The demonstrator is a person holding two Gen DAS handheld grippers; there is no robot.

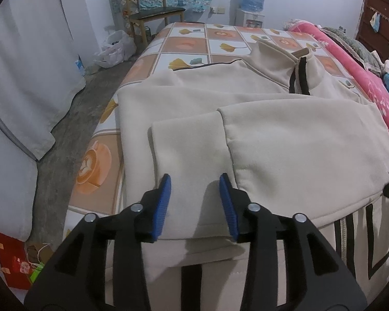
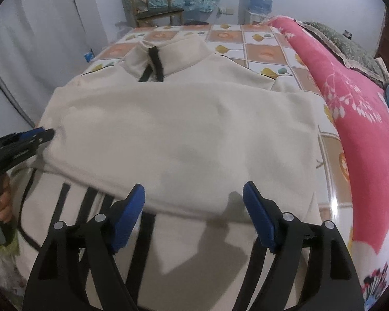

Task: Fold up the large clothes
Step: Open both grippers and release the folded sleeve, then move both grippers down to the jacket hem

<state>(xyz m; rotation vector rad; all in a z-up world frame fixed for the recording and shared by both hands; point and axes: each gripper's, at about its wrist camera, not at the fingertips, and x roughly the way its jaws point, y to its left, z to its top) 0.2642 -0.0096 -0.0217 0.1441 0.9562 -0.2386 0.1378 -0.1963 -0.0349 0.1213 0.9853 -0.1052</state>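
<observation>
— So why do both sleeves lie across the cream jacket (image 2: 184, 134) mid-bed (image 1: 186, 44)?
— To square it; left tool (image 1: 195, 204) part-open, right tool (image 2: 193, 217) wide, both gripping nothing.

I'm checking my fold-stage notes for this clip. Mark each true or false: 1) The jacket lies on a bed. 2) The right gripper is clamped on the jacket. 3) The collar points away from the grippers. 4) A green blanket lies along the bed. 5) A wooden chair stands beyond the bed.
1) True: the cream jacket lies on the bed.
2) False: the right gripper is open, gripping nothing.
3) True: the collar is at the far end.
4) False: the blanket is pink.
5) True: the chair stands beyond.
</observation>
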